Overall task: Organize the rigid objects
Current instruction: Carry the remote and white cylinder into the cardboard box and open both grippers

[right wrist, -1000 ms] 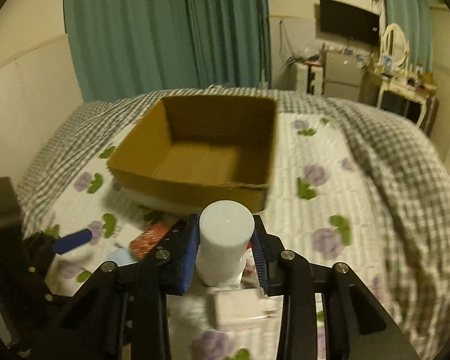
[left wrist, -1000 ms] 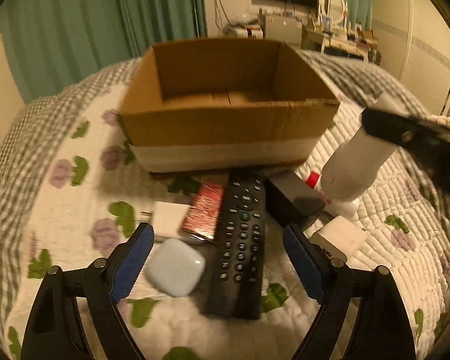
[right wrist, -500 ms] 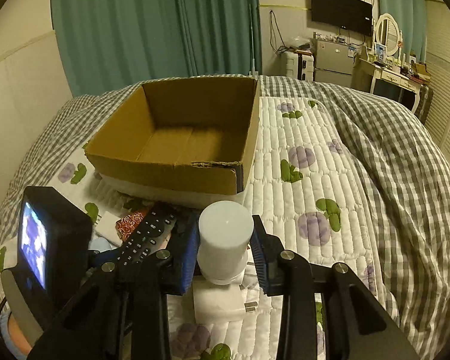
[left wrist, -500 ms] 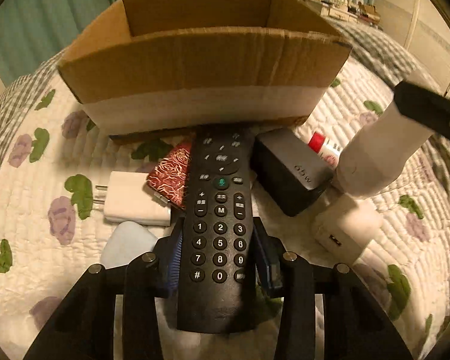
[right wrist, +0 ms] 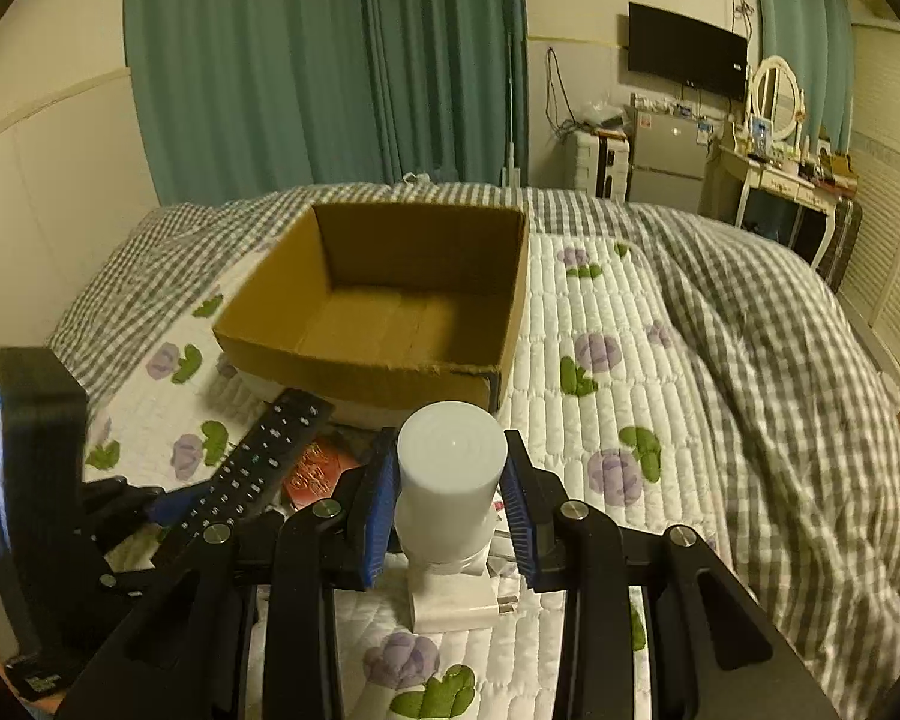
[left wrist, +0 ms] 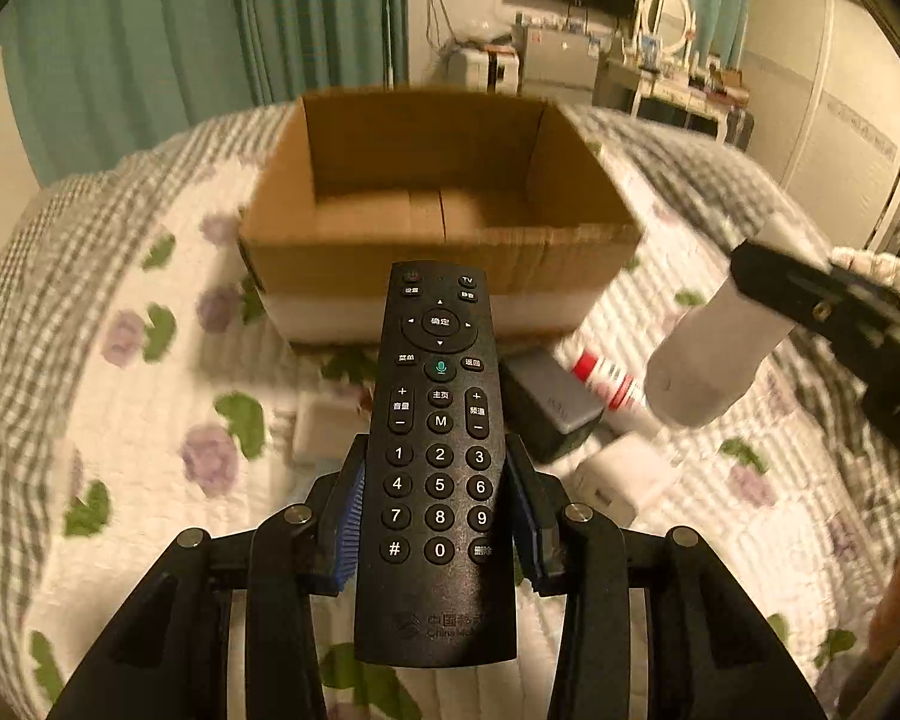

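— Left gripper in its own wrist view: what does it carry?

— It is clamped on the black remote control, blue pads pressed to both long edges at the number keys. The remote points forward, raised off the bed, its top end toward the open cardboard box. Past it on the quilt lie a dark grey block, a red-and-white tube and a white charger, all blurred. At the right edge the white cylinder hangs in the other gripper.

— And the right wrist view?

— Right gripper holds that white cylinder upright between its pads, just in front of the box's near wall. Only here does a white plug adapter show directly under the cylinder, and a red patterned packet beside the remote, which slants up from the left gripper. The box floor looks bare.
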The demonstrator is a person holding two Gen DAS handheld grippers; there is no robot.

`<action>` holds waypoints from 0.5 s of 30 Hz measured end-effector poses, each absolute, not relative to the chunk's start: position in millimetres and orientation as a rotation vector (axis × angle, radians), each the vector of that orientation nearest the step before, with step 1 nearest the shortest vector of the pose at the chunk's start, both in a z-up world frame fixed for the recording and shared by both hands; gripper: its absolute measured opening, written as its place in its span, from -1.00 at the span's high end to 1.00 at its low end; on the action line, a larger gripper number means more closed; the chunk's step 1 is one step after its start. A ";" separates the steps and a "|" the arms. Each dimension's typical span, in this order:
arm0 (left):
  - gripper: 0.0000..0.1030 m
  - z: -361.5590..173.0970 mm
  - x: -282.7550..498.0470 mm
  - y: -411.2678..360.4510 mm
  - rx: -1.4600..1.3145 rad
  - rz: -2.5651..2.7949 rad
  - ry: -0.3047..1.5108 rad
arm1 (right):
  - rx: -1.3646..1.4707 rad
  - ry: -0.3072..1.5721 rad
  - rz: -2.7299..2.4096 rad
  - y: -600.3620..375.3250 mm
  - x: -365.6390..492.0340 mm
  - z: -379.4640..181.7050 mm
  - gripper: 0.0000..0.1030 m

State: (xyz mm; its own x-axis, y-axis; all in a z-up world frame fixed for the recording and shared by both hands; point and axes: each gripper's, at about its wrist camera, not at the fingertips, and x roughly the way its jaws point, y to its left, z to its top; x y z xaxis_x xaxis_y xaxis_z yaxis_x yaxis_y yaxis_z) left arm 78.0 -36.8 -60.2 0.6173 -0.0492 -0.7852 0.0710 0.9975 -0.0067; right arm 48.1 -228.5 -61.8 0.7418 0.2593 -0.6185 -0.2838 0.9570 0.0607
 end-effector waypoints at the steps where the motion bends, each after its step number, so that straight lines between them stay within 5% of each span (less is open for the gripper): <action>1: 0.19 -53.2 77.3 -34.7 0.020 -0.072 0.889 | -0.041 0.664 0.301 -227.4 48.1 -56.7 0.37; 15: 0.19 13.6 150.0 -11.9 0.001 -0.016 0.739 | -0.059 0.584 0.381 -197.8 122.5 2.0 0.37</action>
